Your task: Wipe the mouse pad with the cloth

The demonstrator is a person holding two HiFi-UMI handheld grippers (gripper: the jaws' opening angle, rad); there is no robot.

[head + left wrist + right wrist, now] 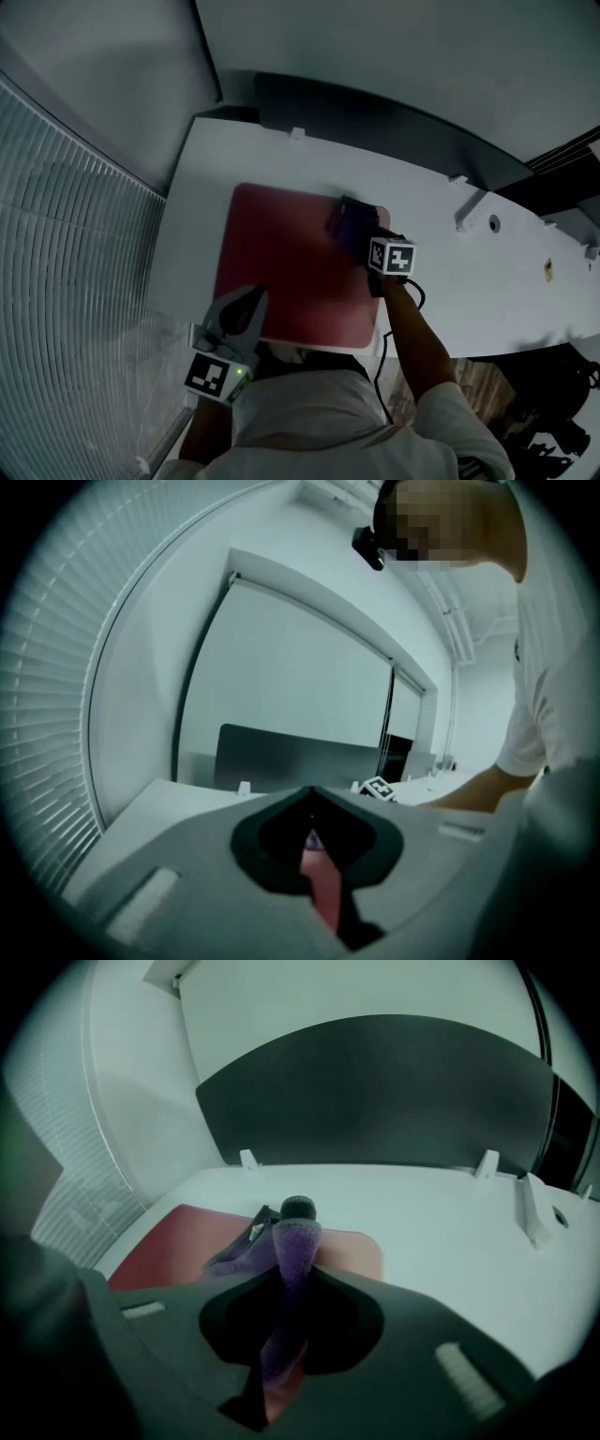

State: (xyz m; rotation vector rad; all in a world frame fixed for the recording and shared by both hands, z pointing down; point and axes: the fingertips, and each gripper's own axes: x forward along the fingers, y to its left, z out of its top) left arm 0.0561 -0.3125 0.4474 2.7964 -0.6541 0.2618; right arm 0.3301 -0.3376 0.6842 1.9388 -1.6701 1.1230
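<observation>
White surface runs across the head view, with a dark panel standing upright behind the mouse pad and ribbed blinds to the pad's left. I record the mouse pad as red, with rounded corners, lying flat on the surface.

Item one: the cloth is purple and bunched at the pad's far right corner, resting on the pad. In the right gripper view I see a fold of it rising up between the jaws.

Item two: the right gripper sits over that same far right corner. Its jaws are pinching the cloth, and its marker cube lies just past the pad's right edge.

Item three: the left gripper is at the pad's near left part, tips over the red. Its jaws are pressed together, and I see nothing held between them; only a strip of the pad shows through the slit below the tips. I cannot tell whether the tips touch the pad.

Item four: a white clip stands on the surface well right of the pad.
</observation>
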